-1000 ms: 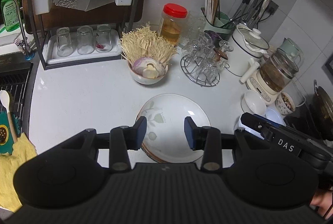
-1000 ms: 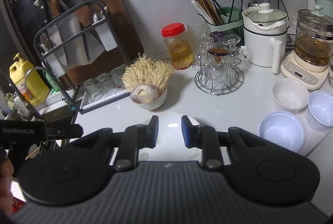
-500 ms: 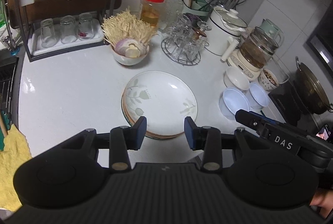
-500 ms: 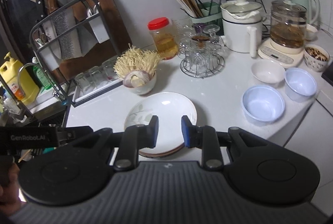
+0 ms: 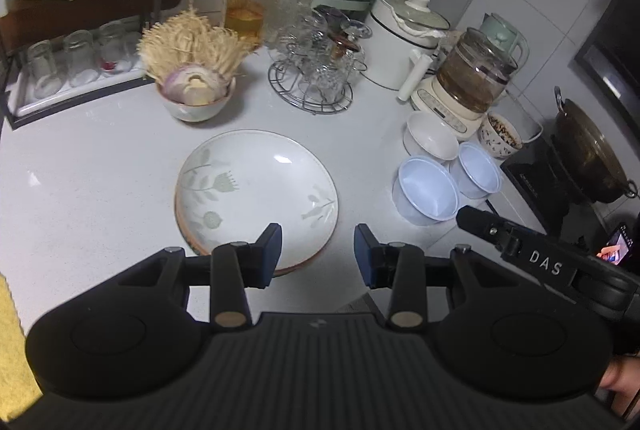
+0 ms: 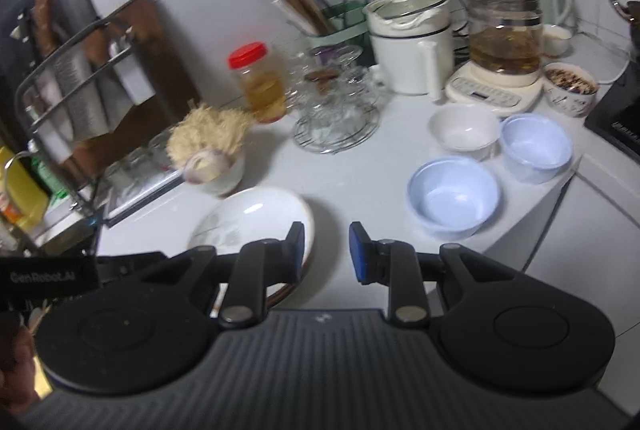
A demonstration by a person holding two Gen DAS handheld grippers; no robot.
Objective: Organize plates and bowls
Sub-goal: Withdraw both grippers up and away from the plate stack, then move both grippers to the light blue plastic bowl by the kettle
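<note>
A stack of white plates (image 5: 256, 190) with a pale leaf pattern lies on the white counter; the right wrist view shows the same stack of plates (image 6: 256, 214). My left gripper (image 5: 318, 252) hovers over its near rim, open, nothing between the pads. To the right stand a pale blue bowl (image 5: 426, 192), a second blue bowl (image 5: 478, 170) and a white bowl (image 5: 430, 136). My right gripper (image 6: 326, 250) is open and empty, between the plates and the nearer blue bowl (image 6: 454, 196). Its body (image 5: 532, 258) shows at the left view's right edge.
At the back stand a bowl of enoki mushrooms (image 5: 194, 82), a red-lidded jar (image 5: 246, 4), a wire rack of glasses (image 5: 316, 70), a white pot (image 5: 400, 38) and a glass kettle (image 5: 472, 78). A dish rack (image 5: 76, 66) is at left, a stove with a pan (image 5: 588, 154) at right.
Both grippers have drawn back and swung right. The blue and white bowls have come into fuller view and the plate stack has slid left. Neither gripper's jaws have changed.
</note>
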